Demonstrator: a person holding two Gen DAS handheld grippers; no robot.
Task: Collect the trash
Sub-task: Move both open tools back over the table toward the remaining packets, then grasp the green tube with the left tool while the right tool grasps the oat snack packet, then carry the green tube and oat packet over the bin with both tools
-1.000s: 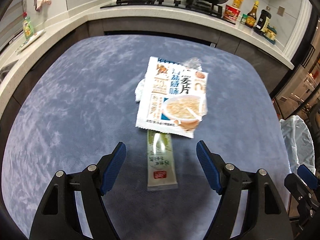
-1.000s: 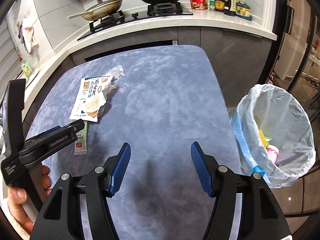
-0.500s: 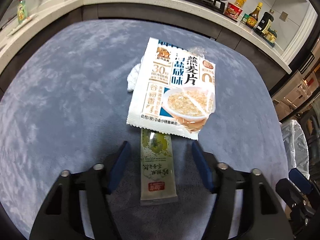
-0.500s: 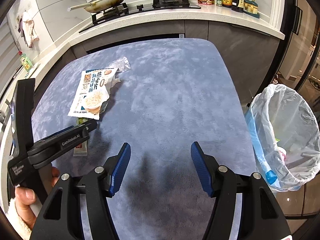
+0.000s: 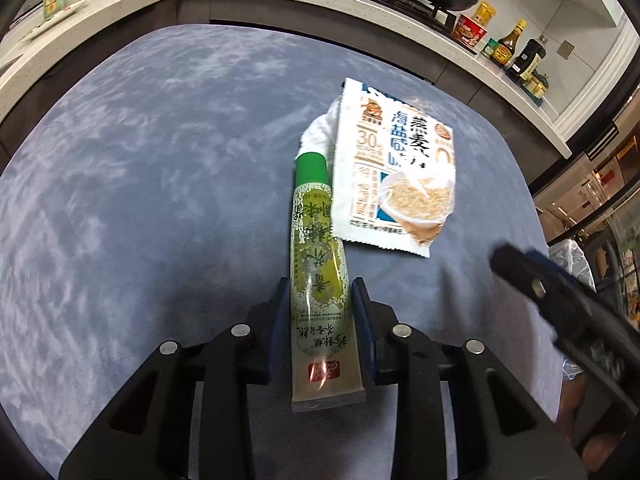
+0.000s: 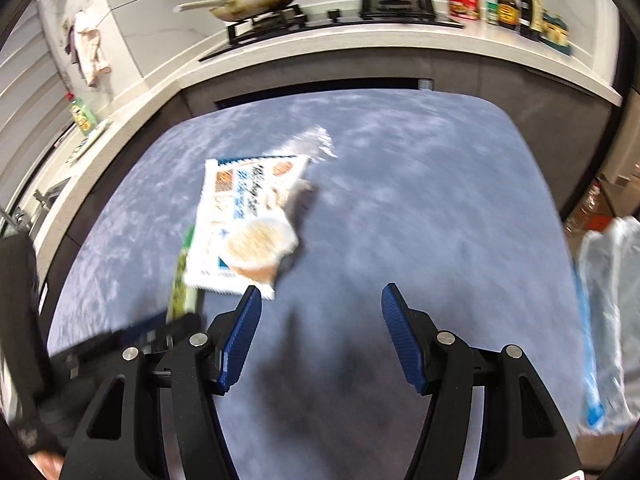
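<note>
From the left wrist: the left gripper [image 5: 318, 300], its jaws just closing, pinches the green tube [image 5: 318, 276] lying on the blue table [image 5: 140, 200], beside the oatmeal packet [image 5: 396, 172] and white tissue [image 5: 320, 136].

From the right wrist: the right gripper [image 6: 320, 320] hangs wide and empty near that packet; the lined bin [image 6: 612, 320] waits at the table's right edge. Most collecting seems left.

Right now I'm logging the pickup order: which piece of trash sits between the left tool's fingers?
The green-capped tube, between the left tool fingers; the oatmeal packet and crumpled tissue lie beyond.
</note>
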